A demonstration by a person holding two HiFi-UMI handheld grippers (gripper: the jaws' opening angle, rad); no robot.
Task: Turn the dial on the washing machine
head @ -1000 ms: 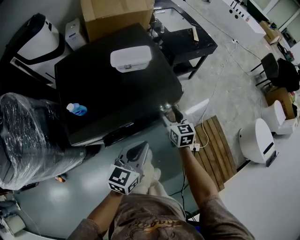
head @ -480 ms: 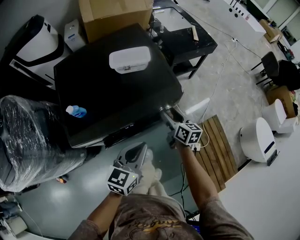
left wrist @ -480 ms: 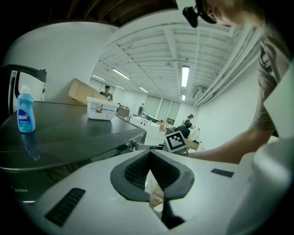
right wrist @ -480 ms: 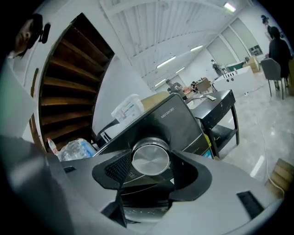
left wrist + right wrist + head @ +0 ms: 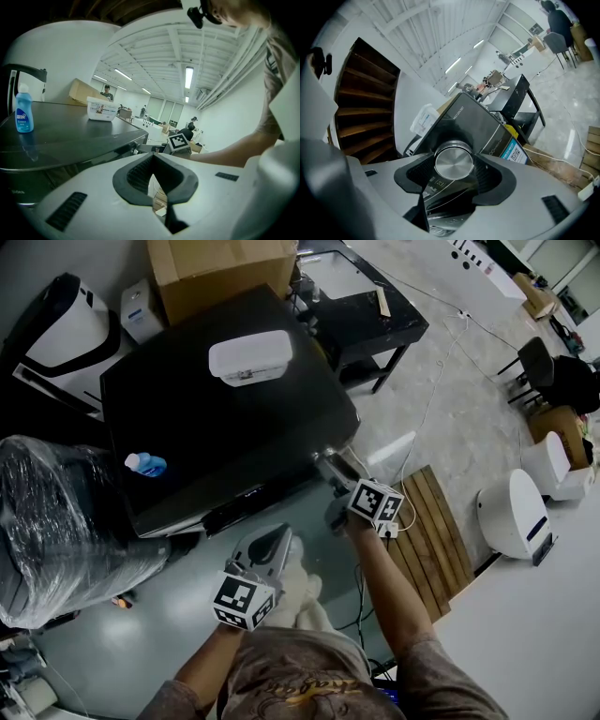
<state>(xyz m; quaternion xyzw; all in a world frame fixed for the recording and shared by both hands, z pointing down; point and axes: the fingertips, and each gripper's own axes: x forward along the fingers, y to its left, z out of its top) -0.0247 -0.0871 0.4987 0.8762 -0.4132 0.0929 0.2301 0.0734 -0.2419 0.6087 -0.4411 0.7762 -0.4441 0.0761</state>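
The black washing machine fills the middle of the head view. Its round silver dial sits on the front panel at the right corner. My right gripper is shut on the dial, one dark pad on each side of it. In the head view the right gripper reaches to that corner and hides the dial. My left gripper hangs lower, in front of the machine, away from it. The left gripper is shut with nothing between its pads.
On the machine's top stand a blue bottle and a white lidded box. A cardboard box is behind it, a plastic-wrapped bulk at its left, a wooden pallet and cables at its right.
My right gripper has twisted on the dial: its marker cube has swung round and shifted slightly right. The left gripper has hardly moved.
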